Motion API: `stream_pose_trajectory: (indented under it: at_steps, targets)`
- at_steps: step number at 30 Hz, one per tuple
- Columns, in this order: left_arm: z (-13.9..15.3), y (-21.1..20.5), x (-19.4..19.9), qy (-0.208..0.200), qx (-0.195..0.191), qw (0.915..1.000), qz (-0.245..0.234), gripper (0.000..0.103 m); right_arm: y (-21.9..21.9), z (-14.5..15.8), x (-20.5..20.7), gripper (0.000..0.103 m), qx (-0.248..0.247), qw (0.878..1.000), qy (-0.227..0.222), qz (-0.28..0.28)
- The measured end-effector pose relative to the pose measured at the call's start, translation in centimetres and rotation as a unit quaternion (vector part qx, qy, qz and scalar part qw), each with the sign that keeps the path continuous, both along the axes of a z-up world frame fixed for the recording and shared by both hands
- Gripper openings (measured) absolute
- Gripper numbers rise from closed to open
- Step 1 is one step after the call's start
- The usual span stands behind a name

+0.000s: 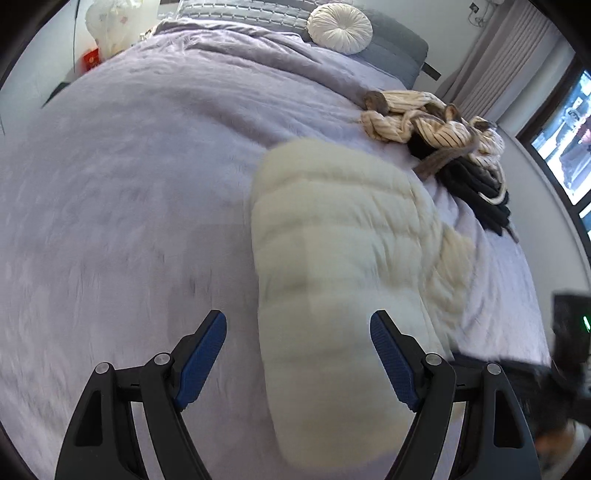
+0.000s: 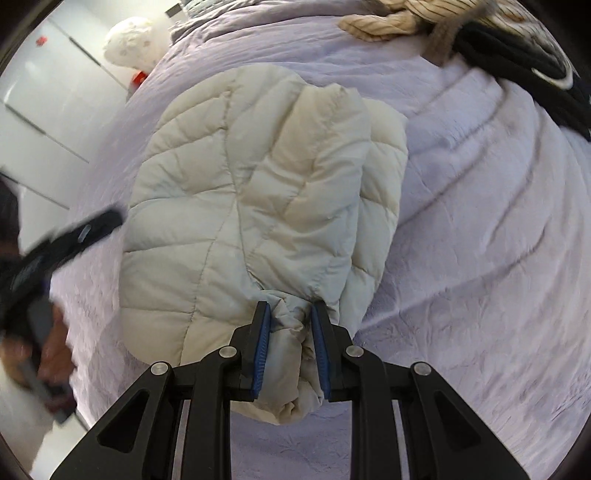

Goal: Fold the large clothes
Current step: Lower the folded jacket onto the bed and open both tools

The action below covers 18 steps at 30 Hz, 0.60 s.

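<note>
A cream quilted puffer jacket [image 2: 258,192] lies partly folded on the lilac bed cover; it also shows in the left wrist view [image 1: 332,236], blurred. My right gripper [image 2: 290,317] is shut on the jacket's bunched sleeve cuff [image 2: 291,325] at its near end. My left gripper [image 1: 298,325] is open and empty, hovering above the jacket's near edge, which shows between its fingers. In the right wrist view the left gripper [image 2: 74,236] appears blurred beside the jacket's left edge.
A pile of striped cream and dark clothes [image 1: 443,140] lies at the bed's far right, also in the right wrist view [image 2: 498,48]. A round white cushion [image 1: 340,27] and grey pillows sit at the headboard. The lilac bed cover [image 1: 129,184] spreads left. A window [image 1: 569,140] is at right.
</note>
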<state>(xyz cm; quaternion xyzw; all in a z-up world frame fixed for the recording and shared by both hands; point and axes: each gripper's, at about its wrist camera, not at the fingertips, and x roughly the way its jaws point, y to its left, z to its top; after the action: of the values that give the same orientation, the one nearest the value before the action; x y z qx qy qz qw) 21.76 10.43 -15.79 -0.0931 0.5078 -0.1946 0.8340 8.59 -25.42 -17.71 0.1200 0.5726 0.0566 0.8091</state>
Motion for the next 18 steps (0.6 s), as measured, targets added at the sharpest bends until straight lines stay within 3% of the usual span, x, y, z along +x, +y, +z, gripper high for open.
stream_pose_trajectory:
  at_steps: [5, 12, 18]
  targets:
    - [-2.8, -0.5, -3.1, 0.024, 0.006, 0.9997, -0.001, 0.081, -0.4, -2.1, -0.4, 0.025, -0.006, 1.000, 0.000, -0.007]
    - [-5.1, -2.0, -3.5, 0.030, 0.018, 0.9993, -0.013, 0.081, -1.8, -5.9, -0.4, 0.024, 0.007, 1.000, 0.010, -0.027]
    - [-4.6, -2.4, -3.7, 0.033, 0.032, 0.9989, -0.011, 0.081, -2.3, -5.2, -0.6, 0.024, 0.008, 0.999, 0.019, -0.035]
